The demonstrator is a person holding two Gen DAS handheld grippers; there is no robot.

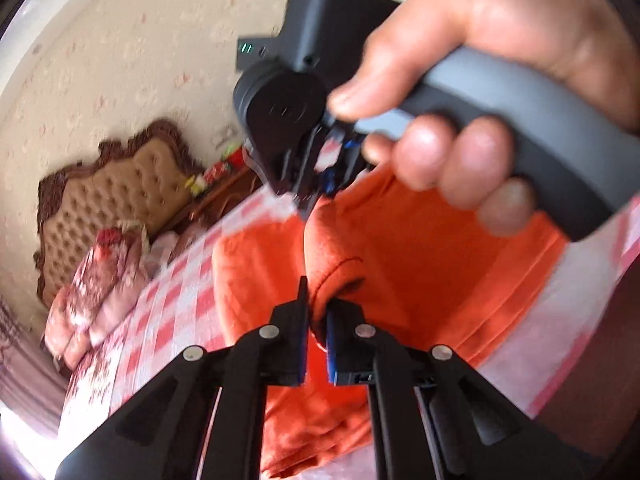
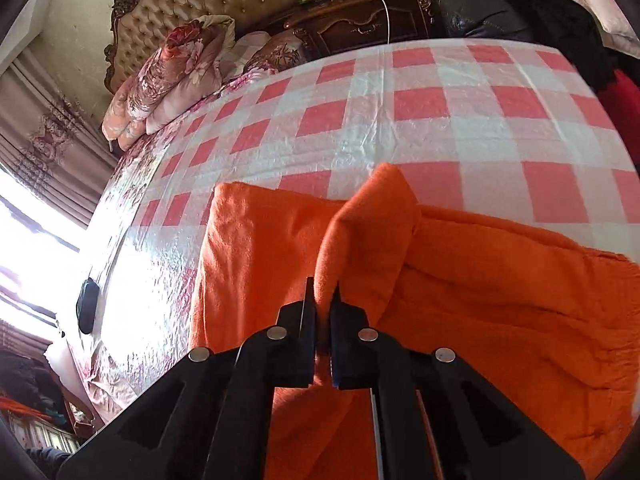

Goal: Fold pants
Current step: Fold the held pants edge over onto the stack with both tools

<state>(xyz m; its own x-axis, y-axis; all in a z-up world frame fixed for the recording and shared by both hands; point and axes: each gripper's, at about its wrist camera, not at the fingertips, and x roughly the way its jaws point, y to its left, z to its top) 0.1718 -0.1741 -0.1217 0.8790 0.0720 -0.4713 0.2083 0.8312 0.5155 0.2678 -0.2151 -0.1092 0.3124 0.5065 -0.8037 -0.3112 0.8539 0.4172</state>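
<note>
Bed: the wide bed under a red-and-white checked plastic-looking cover (image 2: 440, 120) is carrying the work; the slick sheet is likely letting cloth slide when pulled.
Pants: the bright orange soft-knit pants (image 2: 500, 300) are lying on the near part of the cover, partly folded, with two pinched folds being held up above the flat layers.
Right tool: the black two-finger right tool (image 2: 323, 296) is clenching a raised peak of the orange cloth between its tips.
Left tool: the black two-finger left tool (image 1: 317, 304) is gripping another bunched fold of the same cloth, close under the right tool's body.
Hand: a person's hand (image 1: 480, 92) is wrapping the grey handle of the right tool, filling much of the left wrist view.
Risk, crowding: the two tools are working very near each other and could be knocking together.
Risk, grip: each pinch is looking thin, so cloth could be slipping out mid-carry.
Risk, fold: uneven pulling could be dragging the lower layers and skewing the fold.
</note>
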